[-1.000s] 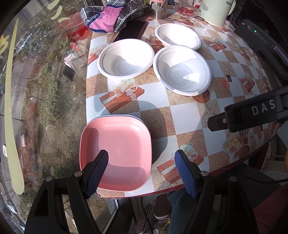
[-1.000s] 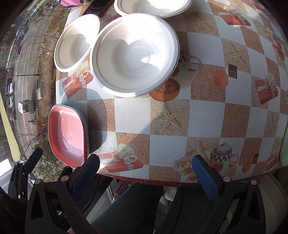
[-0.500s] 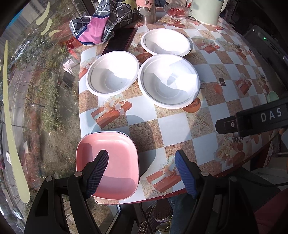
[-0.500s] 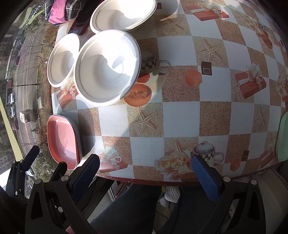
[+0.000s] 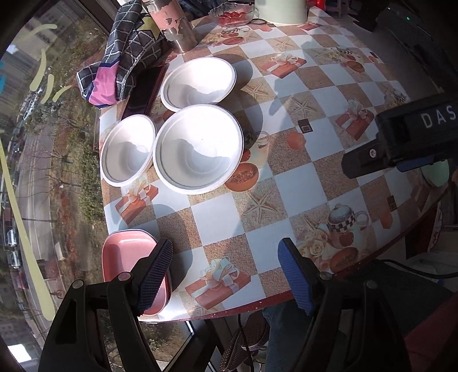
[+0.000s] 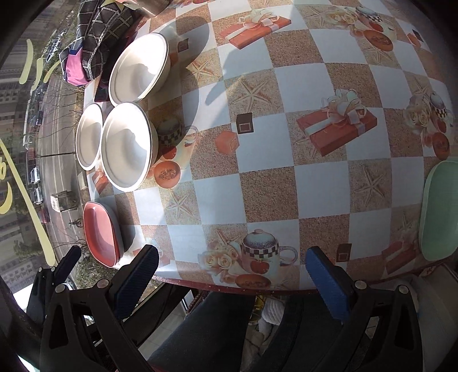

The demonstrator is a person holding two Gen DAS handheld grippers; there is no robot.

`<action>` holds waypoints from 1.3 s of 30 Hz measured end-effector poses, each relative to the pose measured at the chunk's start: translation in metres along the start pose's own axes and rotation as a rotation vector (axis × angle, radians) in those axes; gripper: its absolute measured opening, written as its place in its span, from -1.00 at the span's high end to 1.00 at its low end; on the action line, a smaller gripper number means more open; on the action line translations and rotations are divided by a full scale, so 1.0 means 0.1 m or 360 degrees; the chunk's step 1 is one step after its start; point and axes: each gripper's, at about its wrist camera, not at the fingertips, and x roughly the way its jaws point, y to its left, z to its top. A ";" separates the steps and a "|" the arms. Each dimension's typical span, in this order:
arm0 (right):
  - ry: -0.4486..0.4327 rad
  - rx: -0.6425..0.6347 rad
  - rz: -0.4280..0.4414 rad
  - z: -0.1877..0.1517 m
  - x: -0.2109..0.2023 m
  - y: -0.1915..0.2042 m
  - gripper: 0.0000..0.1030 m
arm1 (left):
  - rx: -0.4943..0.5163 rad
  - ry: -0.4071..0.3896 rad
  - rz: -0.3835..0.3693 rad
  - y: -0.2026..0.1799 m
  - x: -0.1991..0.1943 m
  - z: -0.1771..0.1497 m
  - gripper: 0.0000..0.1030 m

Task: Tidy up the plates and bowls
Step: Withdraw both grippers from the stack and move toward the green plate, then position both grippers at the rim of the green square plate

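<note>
Pink plate stack (image 5: 128, 257) behind left jaws, jaws spread, empty

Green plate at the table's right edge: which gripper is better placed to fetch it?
Probably right. The green plate lies beside the open, empty right gripper; the left gripper sits by the pink plates.

A checked tablecloth (image 5: 297, 183) printed with gift boxes, starfish and teapots covers the table. At its far end lie a plaid cloth bundle (image 5: 123, 54), a peeling pink metal cup (image 5: 174, 25) and a glass dish (image 5: 232, 13) of what may be cherries.
</note>
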 end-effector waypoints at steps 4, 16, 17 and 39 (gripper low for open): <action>0.0004 -0.0018 0.0061 -0.04 -0.16 -0.22 -1.00 | -0.0026 0.0028 0.0022 -0.20 -0.08 0.06 -0.54; -0.0147 0.0222 0.0017 -0.33 -0.68 -1.56 -1.00 | 0.0172 0.0114 -0.0011 -1.11 -0.09 0.40 -0.54; -0.0168 0.0253 -0.0017 -0.36 -0.72 -1.71 -1.00 | 0.0189 0.0121 -0.0028 -1.20 -0.08 0.45 -0.54; -0.0226 0.0094 -0.0779 -0.15 -0.56 -3.13 -1.00 | 0.0019 0.0386 -0.0271 -3.35 0.65 1.38 -0.54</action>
